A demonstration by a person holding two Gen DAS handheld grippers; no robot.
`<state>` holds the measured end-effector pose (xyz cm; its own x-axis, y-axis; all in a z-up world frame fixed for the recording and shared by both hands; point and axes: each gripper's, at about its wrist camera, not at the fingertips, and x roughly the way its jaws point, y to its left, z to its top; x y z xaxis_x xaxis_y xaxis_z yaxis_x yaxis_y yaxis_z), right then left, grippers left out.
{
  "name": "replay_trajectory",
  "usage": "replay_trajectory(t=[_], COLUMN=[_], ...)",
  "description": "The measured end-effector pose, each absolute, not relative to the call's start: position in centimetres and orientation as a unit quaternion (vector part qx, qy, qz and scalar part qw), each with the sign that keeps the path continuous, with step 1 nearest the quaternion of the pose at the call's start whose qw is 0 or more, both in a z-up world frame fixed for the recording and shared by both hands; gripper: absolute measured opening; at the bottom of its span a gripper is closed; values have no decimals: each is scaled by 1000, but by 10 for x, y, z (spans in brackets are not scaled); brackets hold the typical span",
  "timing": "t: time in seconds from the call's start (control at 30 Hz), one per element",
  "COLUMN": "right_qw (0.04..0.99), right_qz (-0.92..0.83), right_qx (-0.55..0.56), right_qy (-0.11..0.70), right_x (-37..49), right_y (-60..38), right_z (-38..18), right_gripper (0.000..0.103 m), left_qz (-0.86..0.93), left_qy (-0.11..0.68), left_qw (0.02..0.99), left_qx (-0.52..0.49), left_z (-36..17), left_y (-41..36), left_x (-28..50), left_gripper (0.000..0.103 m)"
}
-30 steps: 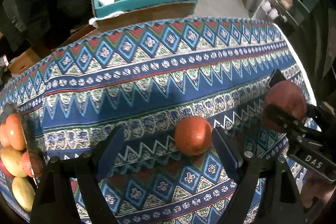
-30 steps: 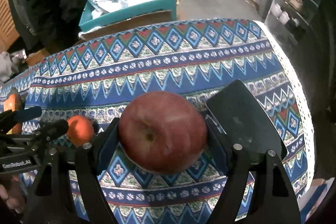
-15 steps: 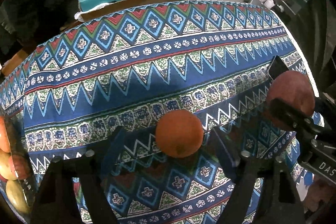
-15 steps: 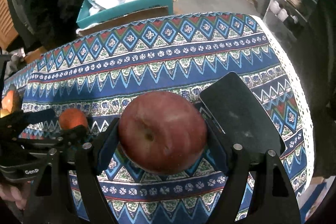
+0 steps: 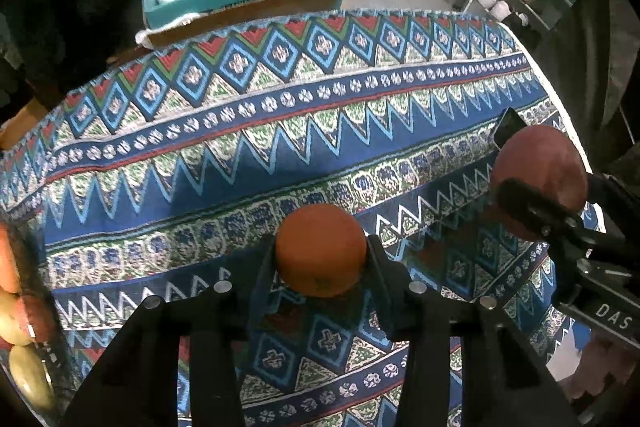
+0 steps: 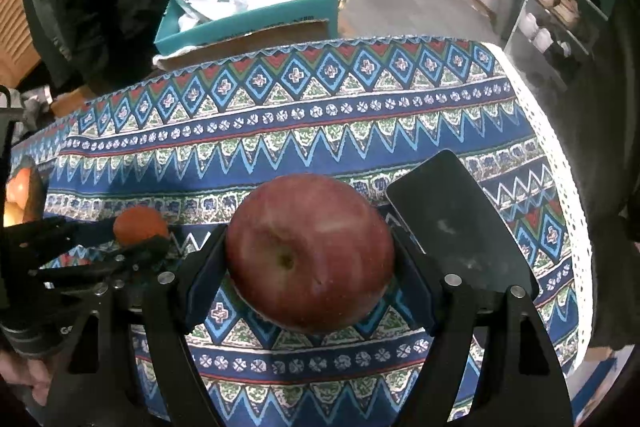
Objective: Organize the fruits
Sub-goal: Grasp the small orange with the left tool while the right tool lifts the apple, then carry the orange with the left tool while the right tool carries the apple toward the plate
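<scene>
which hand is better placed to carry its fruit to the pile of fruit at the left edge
Left, probably. The left gripper is clamped on the orange, nearer the fruit pile. The right gripper holds the apple farther right.

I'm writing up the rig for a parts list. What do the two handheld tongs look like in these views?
Both tongs are matte black. The left tongs have two angular fingers with flat pads that look dark blue, and round silver pins at the finger joints. The right tongs are built the same way. White lettering marks each body: "DAS" shows on the right one; the left one's is cut off. No cables or sleeves show.
</scene>
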<state>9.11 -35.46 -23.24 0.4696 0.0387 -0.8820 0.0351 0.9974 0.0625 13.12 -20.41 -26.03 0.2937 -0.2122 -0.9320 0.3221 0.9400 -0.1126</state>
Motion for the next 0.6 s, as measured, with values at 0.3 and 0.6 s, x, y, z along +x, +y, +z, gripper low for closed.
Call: replay_trajectory(t=[0.3,0.6], right_qw=[869,885], right_qz=[6,18], right_qx=[28,20], right_qy=[494,466], right_x=[88,82], right_y=[-349,-340], right_z=[-212,-183], right_gripper=[78,78], left_qz=[-161,-158], left_qy=[536,510], left_qw=[827,845], left_qx=[52,34], left_z=[-228,-191], left_y=[-193,-178], left_x=[124,113], left_gripper=[45,45])
